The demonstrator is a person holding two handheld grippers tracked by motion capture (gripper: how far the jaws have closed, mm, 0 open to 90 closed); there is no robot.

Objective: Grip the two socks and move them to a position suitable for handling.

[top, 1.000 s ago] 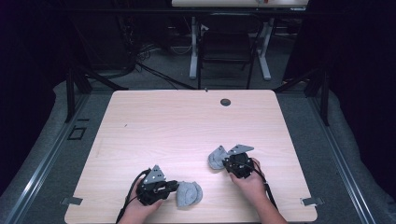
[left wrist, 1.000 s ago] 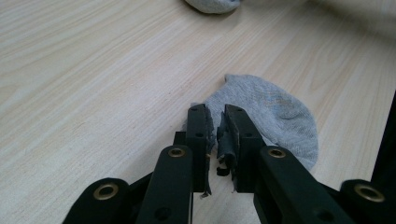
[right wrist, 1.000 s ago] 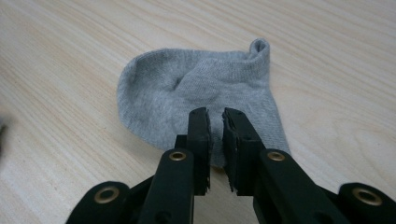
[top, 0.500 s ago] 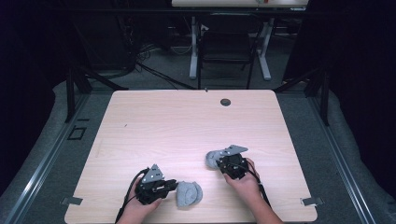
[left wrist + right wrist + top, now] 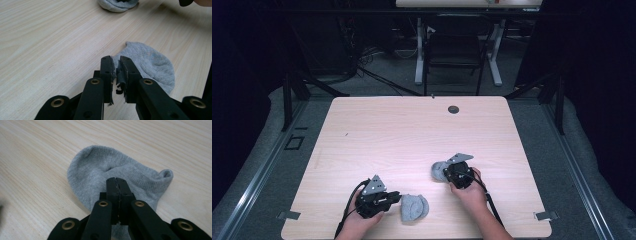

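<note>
Wood of a pale table (image 5: 412, 130) underneath everything. Held the left gripper (image 5: 398, 197) low at the near left edge, in the left hand (image 5: 362, 220), jaws pointing toward the right. Pinched those jaws almost together on the edge of the left sock (image 5: 414, 207), a narrow slit between the worn pads, with grey cloth caught at the tips as seen in the left gripper view. Left the rest of that sock flat on the table, just right of the gripper and close to the front edge. Farther right and a little deeper in, near the middle of the front half, kept the right sock (image 5: 438, 171) bunched and slightly rumpled on the wood, well apart from the first. Clamped the right gripper (image 5: 446, 172) fully on it, jaws pressed tight with no gap, biting a fold near one end. Gripped that tool in the right hand (image 5: 469, 192), jaws pointing left. Saw a small dark hole (image 5: 453, 109) near the far edge.
</note>
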